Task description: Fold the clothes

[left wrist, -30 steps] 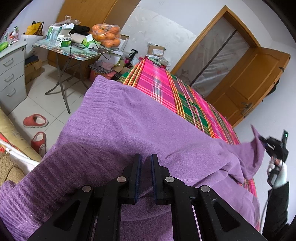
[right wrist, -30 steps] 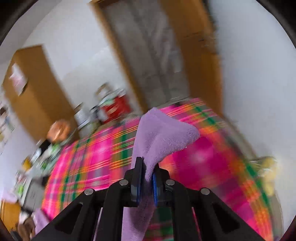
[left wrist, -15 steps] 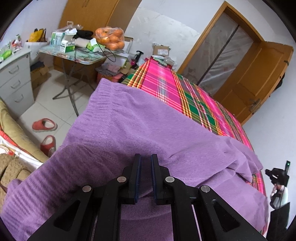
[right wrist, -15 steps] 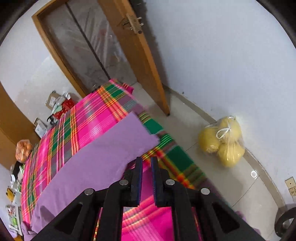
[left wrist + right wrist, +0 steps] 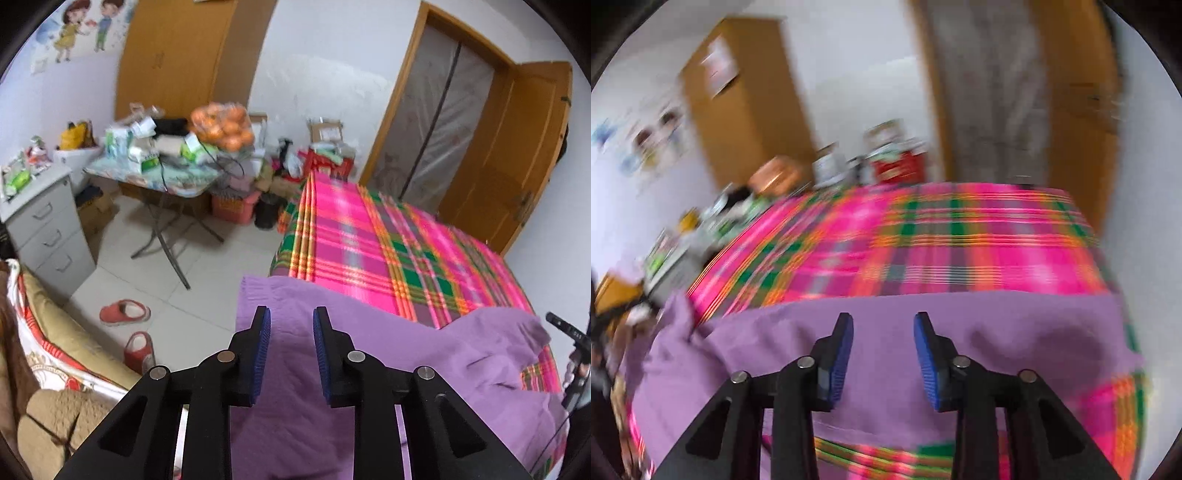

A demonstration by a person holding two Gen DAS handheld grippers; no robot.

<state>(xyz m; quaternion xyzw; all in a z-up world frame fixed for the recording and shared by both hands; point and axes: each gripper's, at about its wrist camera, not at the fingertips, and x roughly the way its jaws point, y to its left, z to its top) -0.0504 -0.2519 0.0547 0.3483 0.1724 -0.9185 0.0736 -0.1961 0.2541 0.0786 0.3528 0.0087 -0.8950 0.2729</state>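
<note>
Left gripper (image 5: 288,325): jaws spread apart, nothing between them, held above the purple garment.
Right gripper (image 5: 882,328): jaws wide apart, empty, over the same cloth; this view is blurred.
Purple garment (image 5: 369,362): spread across the near edge of the bed, one side hanging over the bed's left edge, a fold raised toward the right.
Plaid bedspread (image 5: 369,243): pink and green, bare from the garment to the far edge.
Slippers (image 5: 125,312): a red pair on the floor left of the bed.
Folding table (image 5: 173,177): farther left, probably piled with boxes and a bag of oranges (image 5: 221,125).
</note>
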